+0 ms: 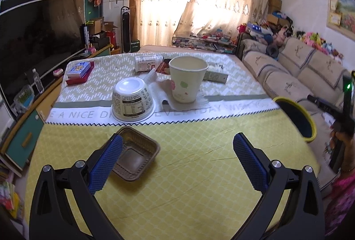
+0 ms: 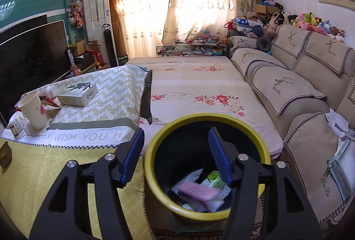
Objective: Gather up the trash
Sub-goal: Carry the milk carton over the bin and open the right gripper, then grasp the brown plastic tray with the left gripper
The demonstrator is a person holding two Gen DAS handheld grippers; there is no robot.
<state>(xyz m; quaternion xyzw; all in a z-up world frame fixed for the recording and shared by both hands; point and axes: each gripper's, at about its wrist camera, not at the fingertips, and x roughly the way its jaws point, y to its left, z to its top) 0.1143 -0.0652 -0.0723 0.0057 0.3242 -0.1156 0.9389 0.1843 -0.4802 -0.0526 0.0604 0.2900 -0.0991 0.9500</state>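
Though partly hidden, tablecloth (image 2: 73,136) lettering reads — perhaps — "WISH YOU".

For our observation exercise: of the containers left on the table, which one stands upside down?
The white plastic bowl, resting on its rim with base up. The paper cup and brown foil tray face upward; the bottle lies sideways.

Brown tray (image 1: 135,154) part hidden by left tool (image 1: 177,164) pad; bin (image 2: 207,164) trash blurred, maybe wrappers.

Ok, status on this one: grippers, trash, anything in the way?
Left gripper open, empty, near the foil tray. Right gripper open, empty, over the yellow bin; wrappers inside. Paper cup and upturned bowl left. Nothing blocking.
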